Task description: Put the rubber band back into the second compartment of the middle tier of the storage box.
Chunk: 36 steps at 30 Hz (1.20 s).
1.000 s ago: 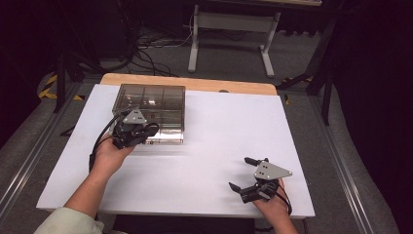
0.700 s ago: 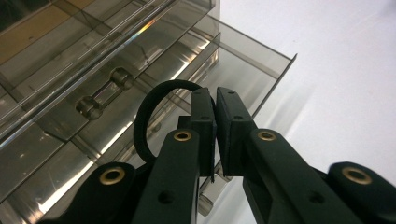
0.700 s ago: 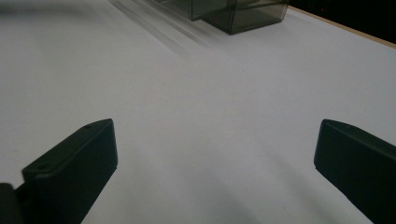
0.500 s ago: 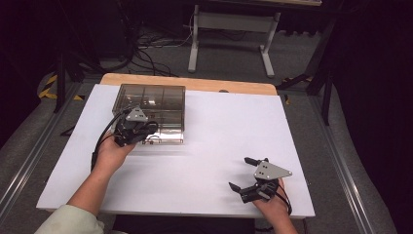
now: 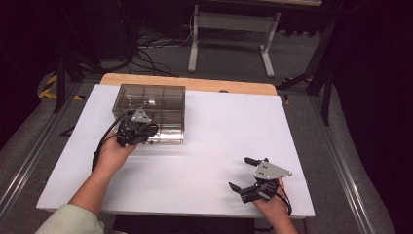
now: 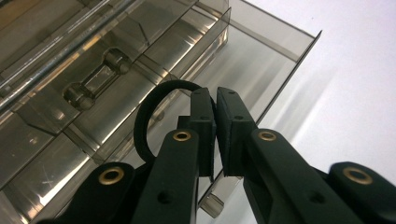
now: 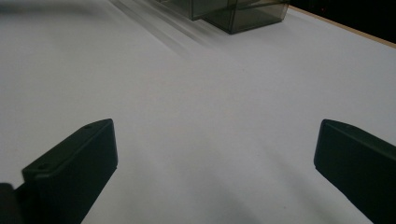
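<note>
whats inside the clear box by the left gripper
The clear box shows only bare divided compartments. The left gripper, shut, covers part of the near row, so that stretch cannot be checked.

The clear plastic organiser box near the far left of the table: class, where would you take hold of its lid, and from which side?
Grip the thin front lip of the lid on the organiser box, coming from the person's side. That edge juts free past the compartments, so tongs can close over it. The left tongs already sit there, nearly shut; the right tongs rest open on the table.
</note>
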Available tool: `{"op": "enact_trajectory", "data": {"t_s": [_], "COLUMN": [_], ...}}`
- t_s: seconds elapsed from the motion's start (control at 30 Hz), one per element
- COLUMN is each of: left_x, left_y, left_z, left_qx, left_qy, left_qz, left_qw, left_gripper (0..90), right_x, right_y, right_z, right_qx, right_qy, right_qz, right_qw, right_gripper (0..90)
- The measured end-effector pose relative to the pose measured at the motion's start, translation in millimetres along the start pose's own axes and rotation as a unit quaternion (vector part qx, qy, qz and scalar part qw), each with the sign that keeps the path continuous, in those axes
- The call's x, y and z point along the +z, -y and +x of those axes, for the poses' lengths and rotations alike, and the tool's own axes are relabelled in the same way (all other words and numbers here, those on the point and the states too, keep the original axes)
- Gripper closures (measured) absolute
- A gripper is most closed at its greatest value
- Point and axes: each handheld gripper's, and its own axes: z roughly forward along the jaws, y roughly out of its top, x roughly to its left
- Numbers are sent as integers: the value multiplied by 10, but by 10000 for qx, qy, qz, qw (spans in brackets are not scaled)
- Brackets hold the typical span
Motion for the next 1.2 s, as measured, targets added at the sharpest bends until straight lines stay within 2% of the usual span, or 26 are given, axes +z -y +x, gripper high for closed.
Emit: {"op": "enact_trajectory", "data": {"t_s": [0.23,0.47,0.8,1.07,1.2], "left_x": [34,64,87,108,98], "left_y": [11,17,34,37,36], "left_z": [18,21,44,51,55], "left_qx": [-16,16,-39,-33,-59], "left_qy": [33,-32,-43,-48,-36], "left_qz": [92,202,292,313,275], "left_qw": [10000,9998,9996,9995,9996], "left_gripper": [853,853,853,845,810], "right_x": [0,0,0,1,1], "right_y": [0,0,0,0,0], "right_z": [0,1,1,0,0], "right_qx": [-4,-4,-4,-2,-1], "right_qy": [6,8,8,7,4], "right_qz": [10,10,9,11,4], "right_qw": [10000,10000,10000,10000,10000], "right_gripper": [3,3,3,3,3]}}
